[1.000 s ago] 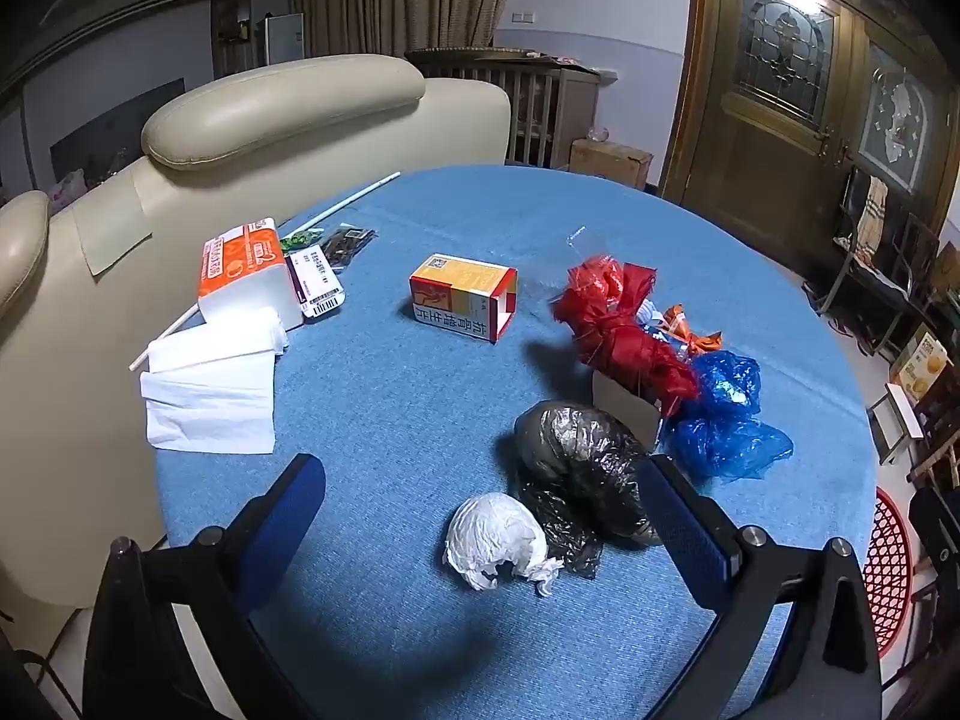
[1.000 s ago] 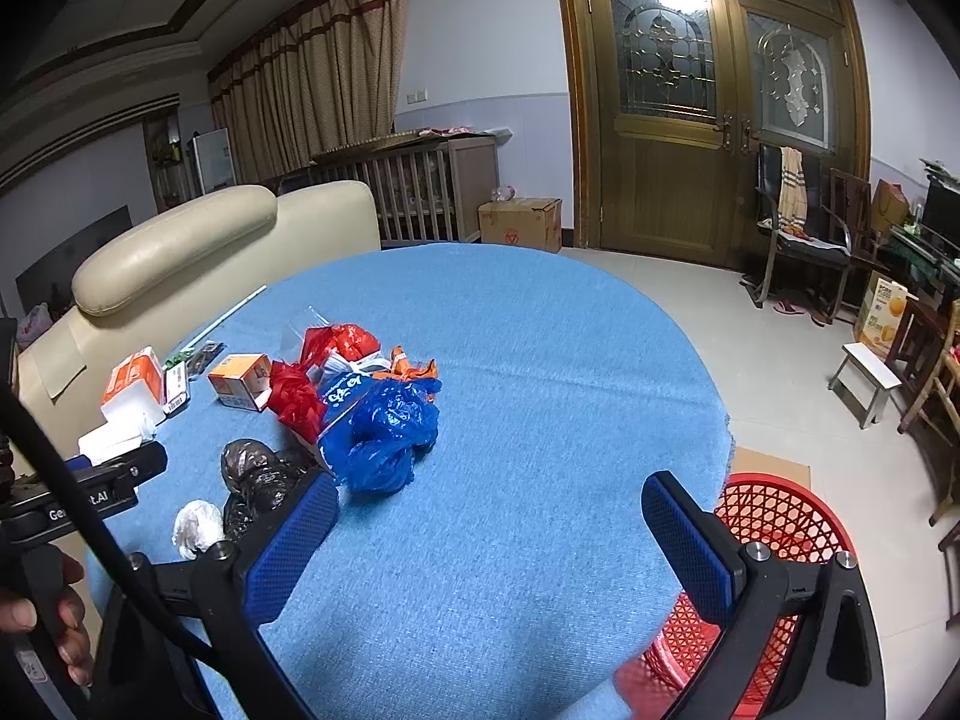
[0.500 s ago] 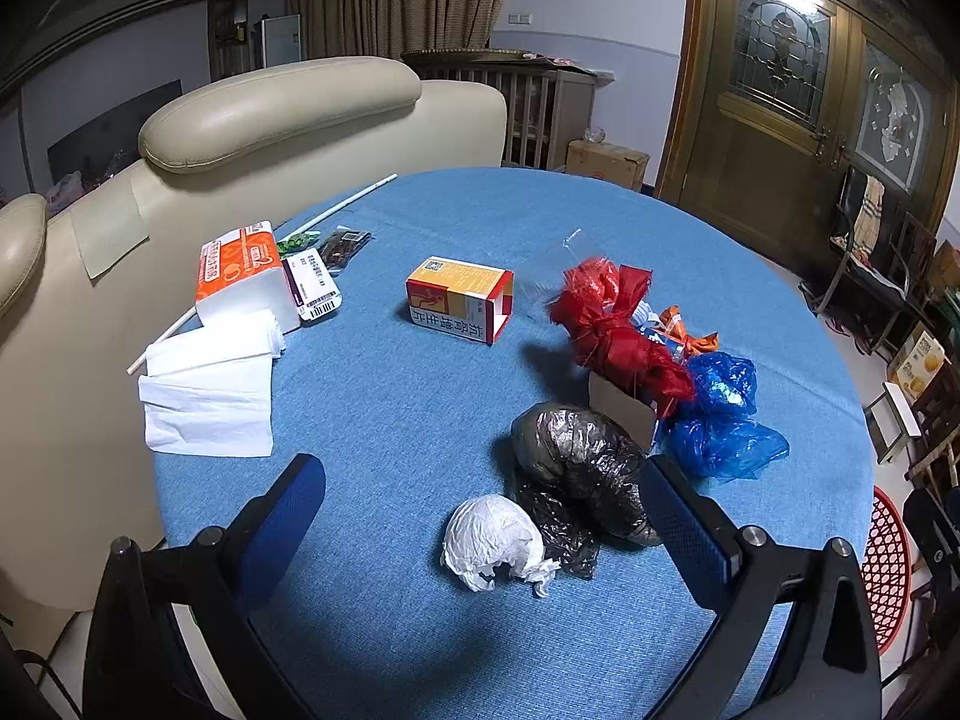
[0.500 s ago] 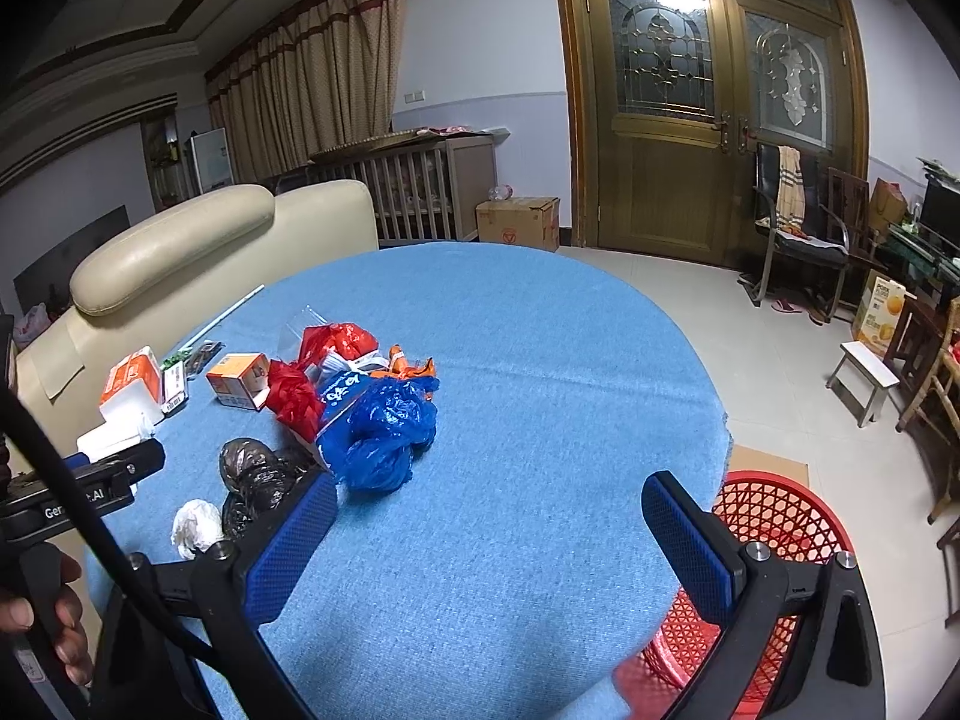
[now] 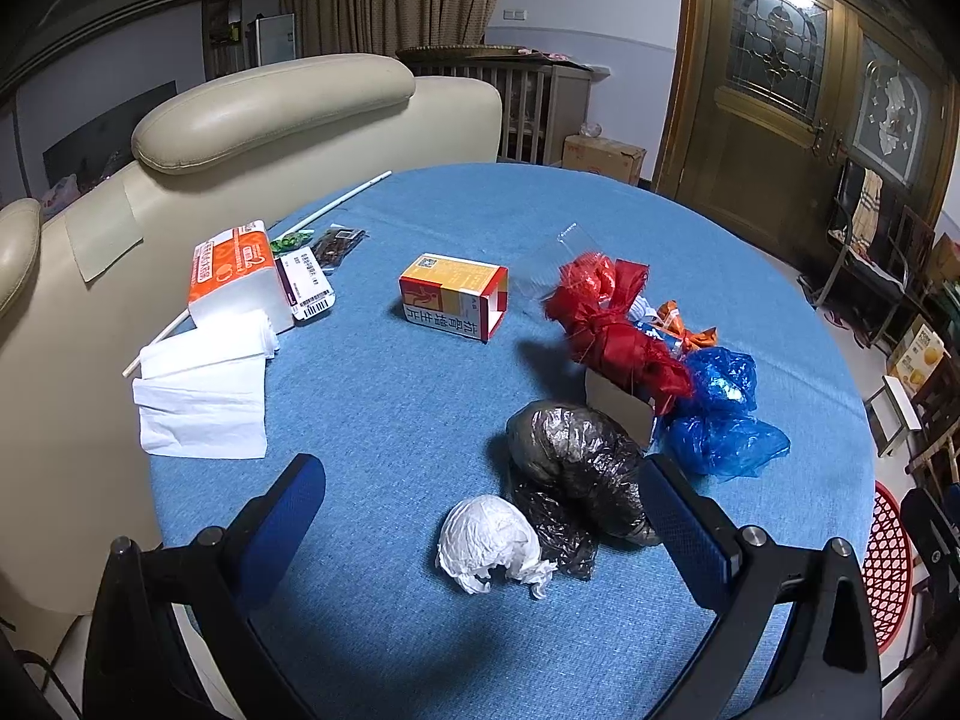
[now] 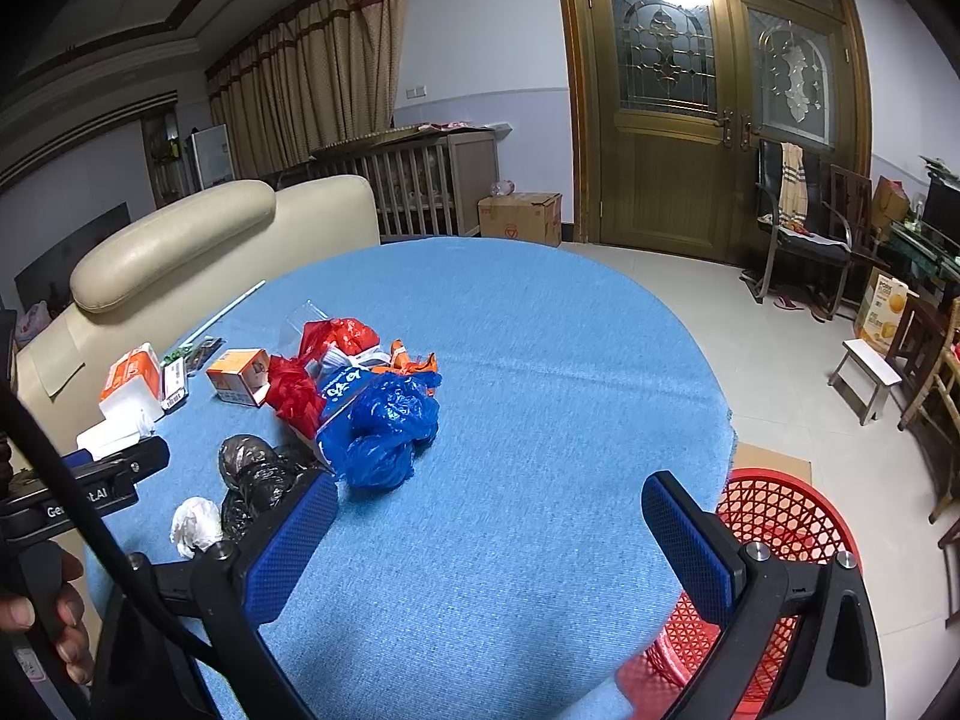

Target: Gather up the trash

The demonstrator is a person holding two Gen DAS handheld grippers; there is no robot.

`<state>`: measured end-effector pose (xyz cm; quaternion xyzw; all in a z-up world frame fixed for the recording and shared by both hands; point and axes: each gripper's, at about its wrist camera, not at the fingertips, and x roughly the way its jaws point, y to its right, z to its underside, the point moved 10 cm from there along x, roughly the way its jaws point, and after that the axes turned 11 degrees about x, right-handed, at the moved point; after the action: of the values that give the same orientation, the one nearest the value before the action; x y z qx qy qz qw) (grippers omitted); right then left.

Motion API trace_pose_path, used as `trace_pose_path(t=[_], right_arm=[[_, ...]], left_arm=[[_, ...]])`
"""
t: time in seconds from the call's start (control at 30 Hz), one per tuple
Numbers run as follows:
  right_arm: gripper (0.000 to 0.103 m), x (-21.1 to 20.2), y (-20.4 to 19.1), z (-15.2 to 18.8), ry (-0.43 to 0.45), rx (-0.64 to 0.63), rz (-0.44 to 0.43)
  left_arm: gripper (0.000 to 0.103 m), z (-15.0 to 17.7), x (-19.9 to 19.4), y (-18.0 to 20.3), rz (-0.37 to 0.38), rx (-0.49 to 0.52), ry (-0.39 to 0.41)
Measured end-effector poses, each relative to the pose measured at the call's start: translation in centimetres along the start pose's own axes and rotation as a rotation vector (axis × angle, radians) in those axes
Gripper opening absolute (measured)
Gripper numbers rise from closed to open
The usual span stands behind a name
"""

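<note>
Nothing has moved since a second ago; both our grippers, left gripper (image 5: pixel 480 516) and right gripper (image 6: pixel 492 528), hang spread wide, empty. Only the right view shows the whole red basket (image 6: pixel 774 522) beside the table (image 6: pixel 540 360); the left shows the white wad (image 5: pixel 489 543) close.

A home living room: cream leather sofa (image 5: pixel 270 114), long curtains (image 6: pixel 312 78), ornate wooden glass-paned double door (image 6: pixel 708 102), baby crib (image 6: pixel 420 180).
</note>
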<state>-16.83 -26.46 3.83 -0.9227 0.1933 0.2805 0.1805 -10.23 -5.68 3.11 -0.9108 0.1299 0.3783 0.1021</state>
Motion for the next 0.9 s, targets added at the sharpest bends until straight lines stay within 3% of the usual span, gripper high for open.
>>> trace_pose_path(t=[0.9], right_arm=[[0.103, 0.01, -0.42, 0.25, 0.027, -0.02, -0.005]], left_arm=[[0.103, 0.45, 0.08, -0.19, 0.009, -0.01, -0.008]])
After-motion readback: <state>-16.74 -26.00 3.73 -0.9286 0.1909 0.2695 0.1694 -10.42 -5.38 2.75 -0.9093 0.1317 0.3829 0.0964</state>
